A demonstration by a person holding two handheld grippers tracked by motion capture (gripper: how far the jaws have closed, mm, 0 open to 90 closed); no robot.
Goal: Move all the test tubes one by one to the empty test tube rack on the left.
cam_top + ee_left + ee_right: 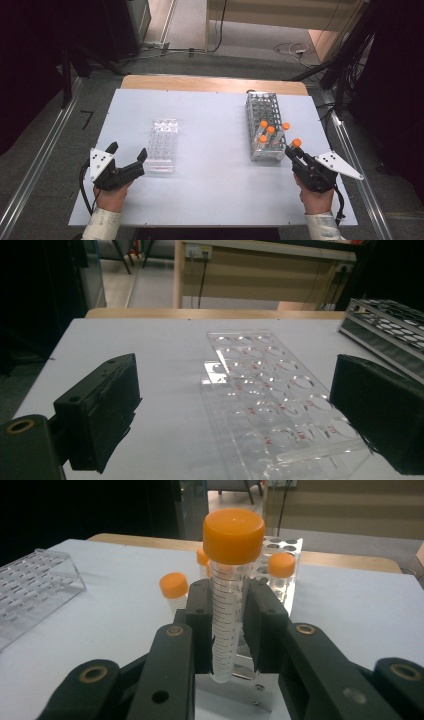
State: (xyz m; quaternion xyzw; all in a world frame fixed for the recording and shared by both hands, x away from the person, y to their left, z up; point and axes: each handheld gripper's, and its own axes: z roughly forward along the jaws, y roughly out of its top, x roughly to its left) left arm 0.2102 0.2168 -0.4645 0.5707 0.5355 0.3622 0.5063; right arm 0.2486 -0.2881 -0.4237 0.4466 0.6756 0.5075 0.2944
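No brand names anywhere; the only writing is the fine black graduation marks down the tube [226,625] and some red marks by the holes of the clear rack [280,405], too small to read. The tube is clear plastic with a smooth orange cap, clamped upright in the right gripper [227,630], just in front of the metal rack [265,131]. That rack is a shiny grid with four more orange-capped tubes at its near end. The left gripper [128,154] has its jaws spread wide with nothing between them, near the clear rack's near-left corner. Lots of bare white table [210,170] between the racks.
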